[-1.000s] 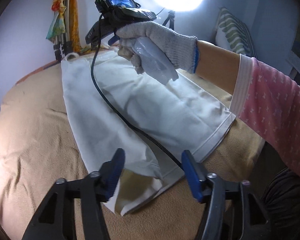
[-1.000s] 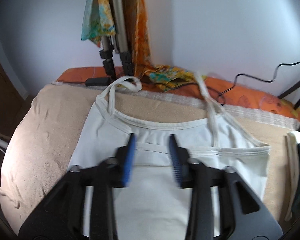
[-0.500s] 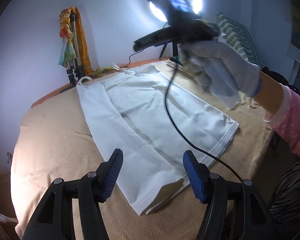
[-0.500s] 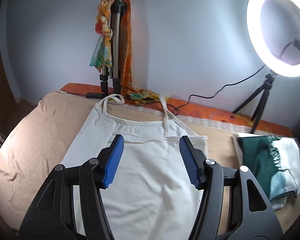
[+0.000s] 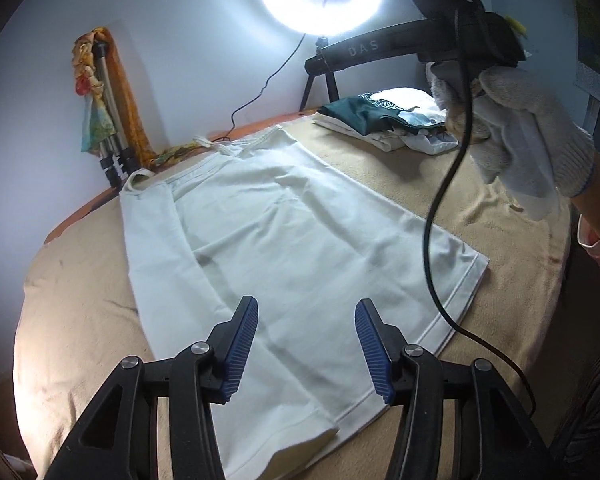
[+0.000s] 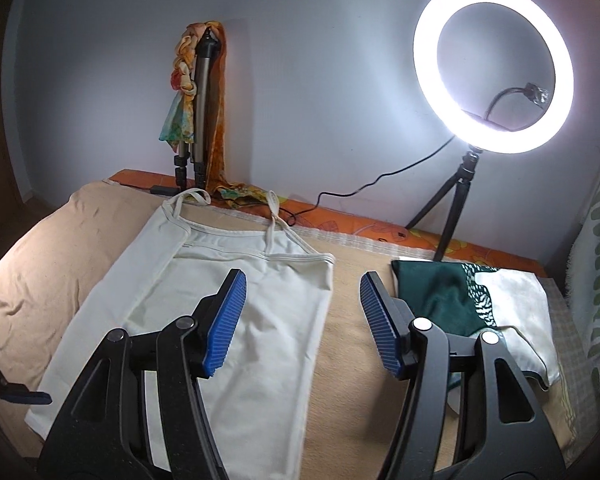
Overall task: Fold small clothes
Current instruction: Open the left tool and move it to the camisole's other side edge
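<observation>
Here both the left gripper (image 5: 305, 348) and right gripper (image 6: 300, 322) hang open, empty, above the camisole (image 5: 300, 248); the dangling cable (image 5: 432, 248) may drag and undo its fold.

Folded pile (image 6: 472, 304) (right) blocks bed.

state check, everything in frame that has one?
Left gripper: open, empty, above the camisole hem.
Right gripper: open, empty, raised.
Camisole: flat on the bed, one side folded in, straps toward the wall.
Folded pile: stacked, green piece on top.
Ring light: on.
Tripod: collapsed, leaning on the wall, scarf draped on it.
</observation>
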A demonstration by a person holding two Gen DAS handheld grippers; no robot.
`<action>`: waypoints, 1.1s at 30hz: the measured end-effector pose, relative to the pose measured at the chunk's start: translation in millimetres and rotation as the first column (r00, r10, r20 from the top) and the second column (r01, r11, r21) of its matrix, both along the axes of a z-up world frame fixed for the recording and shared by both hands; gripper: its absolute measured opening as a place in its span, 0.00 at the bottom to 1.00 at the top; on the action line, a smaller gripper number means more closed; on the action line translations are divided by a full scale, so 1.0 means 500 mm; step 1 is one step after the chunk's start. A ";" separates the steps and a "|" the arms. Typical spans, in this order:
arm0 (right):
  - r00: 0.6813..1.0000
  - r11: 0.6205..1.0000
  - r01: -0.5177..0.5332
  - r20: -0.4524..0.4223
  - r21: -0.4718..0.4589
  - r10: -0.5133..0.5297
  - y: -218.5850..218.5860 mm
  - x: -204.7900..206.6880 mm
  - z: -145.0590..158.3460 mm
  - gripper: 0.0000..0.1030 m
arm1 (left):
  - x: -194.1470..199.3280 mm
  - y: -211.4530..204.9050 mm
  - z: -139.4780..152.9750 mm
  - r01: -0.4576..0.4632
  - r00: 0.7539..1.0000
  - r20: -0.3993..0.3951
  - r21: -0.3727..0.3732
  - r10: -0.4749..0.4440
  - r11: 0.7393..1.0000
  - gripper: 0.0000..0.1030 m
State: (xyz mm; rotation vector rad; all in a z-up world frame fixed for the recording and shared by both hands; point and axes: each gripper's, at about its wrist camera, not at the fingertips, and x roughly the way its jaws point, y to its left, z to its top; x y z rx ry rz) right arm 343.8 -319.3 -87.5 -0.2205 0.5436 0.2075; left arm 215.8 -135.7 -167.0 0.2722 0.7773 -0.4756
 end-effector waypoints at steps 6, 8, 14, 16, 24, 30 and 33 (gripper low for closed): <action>0.999 0.999 0.032 0.005 0.000 -0.032 -0.058 -0.010 -0.009 0.60 | 0.026 -0.063 -0.027 0.027 1.000 -0.007 0.026 -0.027 0.999 0.49; 0.999 0.999 0.043 0.007 -0.004 -0.043 -0.080 -0.010 -0.011 0.60 | 0.030 -0.081 -0.037 0.038 0.999 -0.018 0.029 -0.037 0.999 0.49; 0.998 0.998 0.060 -0.009 0.016 -0.060 -0.144 0.002 -0.014 0.60 | 0.032 -0.141 -0.066 0.079 0.997 -0.031 0.046 -0.078 0.996 0.49; 0.998 0.998 0.054 -0.024 0.042 -0.053 -0.170 0.009 -0.014 0.60 | 0.030 -0.157 -0.070 0.086 0.996 -0.039 0.039 -0.084 0.996 0.49; 0.986 0.950 0.016 -0.165 0.312 0.037 -0.302 0.067 -0.033 0.60 | 0.006 -0.240 -0.072 0.141 0.988 -0.063 0.012 -0.140 0.990 0.49; 0.969 0.912 -0.006 -0.224 0.410 0.107 -0.330 0.100 -0.055 0.60 | -0.003 -0.306 -0.084 0.183 0.977 -0.105 -0.008 -0.183 0.983 0.60; 0.959 0.904 -0.031 -0.243 0.427 0.148 -0.318 0.119 -0.061 0.60 | -0.005 -0.331 -0.091 0.188 0.977 -0.107 0.016 -0.185 0.982 0.66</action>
